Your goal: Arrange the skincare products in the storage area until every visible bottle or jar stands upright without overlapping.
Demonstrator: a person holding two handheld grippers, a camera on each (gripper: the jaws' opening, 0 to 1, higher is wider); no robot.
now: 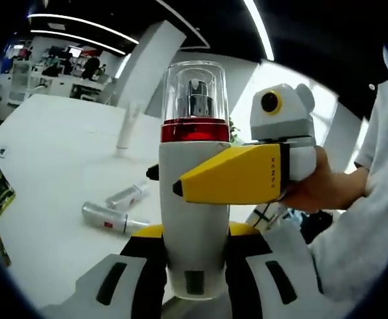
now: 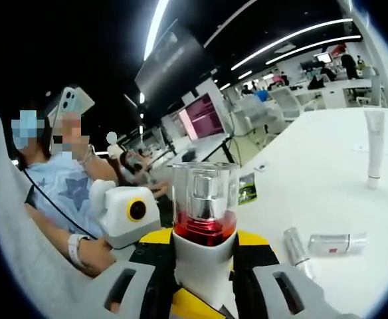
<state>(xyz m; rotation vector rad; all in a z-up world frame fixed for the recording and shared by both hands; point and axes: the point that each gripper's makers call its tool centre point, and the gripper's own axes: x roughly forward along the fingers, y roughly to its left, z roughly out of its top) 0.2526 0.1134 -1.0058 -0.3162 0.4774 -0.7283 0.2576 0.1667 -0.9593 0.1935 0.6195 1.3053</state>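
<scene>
**Pump bottle clamped by both grippers above the table**

The left gripper [image 1: 194, 266] is clamped on the base of a white pump bottle [image 1: 194, 199] with a red collar and clear cap, held upright off the white table [image 1: 54, 153]. The right gripper [image 2: 204, 279] grips the same bottle at mid-body. 2 silver tubes [image 1: 111, 218] lie flat on the table near each other; 1 white tube [image 1: 129, 126] stands upright farther back.

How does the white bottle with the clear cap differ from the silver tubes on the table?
The white bottle is upright, clamped between both grippers' jaws; the two silver tubes lie flat on the white table, untouched. The bottle is white with a red band and clear cap; the tubes are silver. The bottle looks bulkier, but it is nearer the camera. All are skincare containers.
</scene>
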